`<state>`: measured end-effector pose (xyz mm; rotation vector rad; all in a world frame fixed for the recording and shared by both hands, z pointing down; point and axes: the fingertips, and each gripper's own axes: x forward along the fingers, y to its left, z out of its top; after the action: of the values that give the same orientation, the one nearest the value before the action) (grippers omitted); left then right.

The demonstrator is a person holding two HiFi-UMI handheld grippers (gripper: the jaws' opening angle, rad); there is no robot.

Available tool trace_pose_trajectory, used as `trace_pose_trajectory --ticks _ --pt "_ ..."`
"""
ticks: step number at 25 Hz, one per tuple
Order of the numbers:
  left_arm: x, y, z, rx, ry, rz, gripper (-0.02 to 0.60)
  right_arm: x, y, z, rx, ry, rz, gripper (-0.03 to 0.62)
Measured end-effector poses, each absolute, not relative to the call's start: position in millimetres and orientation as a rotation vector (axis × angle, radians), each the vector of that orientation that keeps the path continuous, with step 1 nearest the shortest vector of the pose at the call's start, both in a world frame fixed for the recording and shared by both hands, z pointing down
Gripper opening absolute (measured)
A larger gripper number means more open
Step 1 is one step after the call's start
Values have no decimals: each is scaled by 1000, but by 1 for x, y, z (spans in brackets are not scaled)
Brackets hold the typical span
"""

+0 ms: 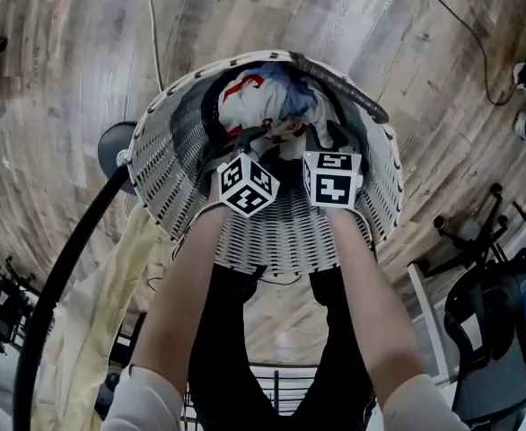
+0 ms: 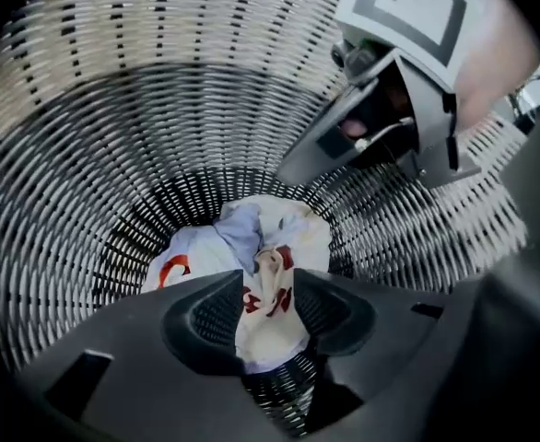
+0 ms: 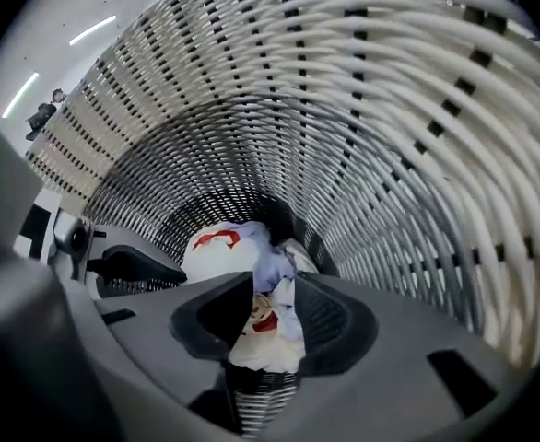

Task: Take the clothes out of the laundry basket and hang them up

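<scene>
Left gripper view shows clothes (red-printed) framed between parted jaws.

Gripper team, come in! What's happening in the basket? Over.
Left gripper open, right gripper open, both inside laundry basket. Clothes bunched at bottom, not gripped. Nothing blocking.

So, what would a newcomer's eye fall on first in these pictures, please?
The white woven laundry basket in the middle of the head view draws the eye first, with a crumpled white, blue and red garment at its bottom. The left gripper and the right gripper reach down into it side by side, jaws apart and aimed at that garment.
</scene>
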<state>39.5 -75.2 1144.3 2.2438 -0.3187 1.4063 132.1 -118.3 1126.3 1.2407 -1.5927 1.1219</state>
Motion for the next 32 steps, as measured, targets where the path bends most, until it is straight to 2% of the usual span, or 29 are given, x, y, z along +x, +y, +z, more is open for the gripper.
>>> trace_pose_trajectory --ticks 13,21,29,32 --pt "42 -48 1214 2199 -59 1567 175 136 -108 1188 1250 -1483 1134 181" --pt "41 -36 1240 2142 17 1622 169 134 -106 1209 1266 -1462 1135 176" --pt "41 -39 1249 2130 24 1611 65 135 -109 1218 1292 -1454 1143 146" --pt "41 -42 1248 2136 12 1611 48 139 -110 1218 1313 -1439 1145 116"
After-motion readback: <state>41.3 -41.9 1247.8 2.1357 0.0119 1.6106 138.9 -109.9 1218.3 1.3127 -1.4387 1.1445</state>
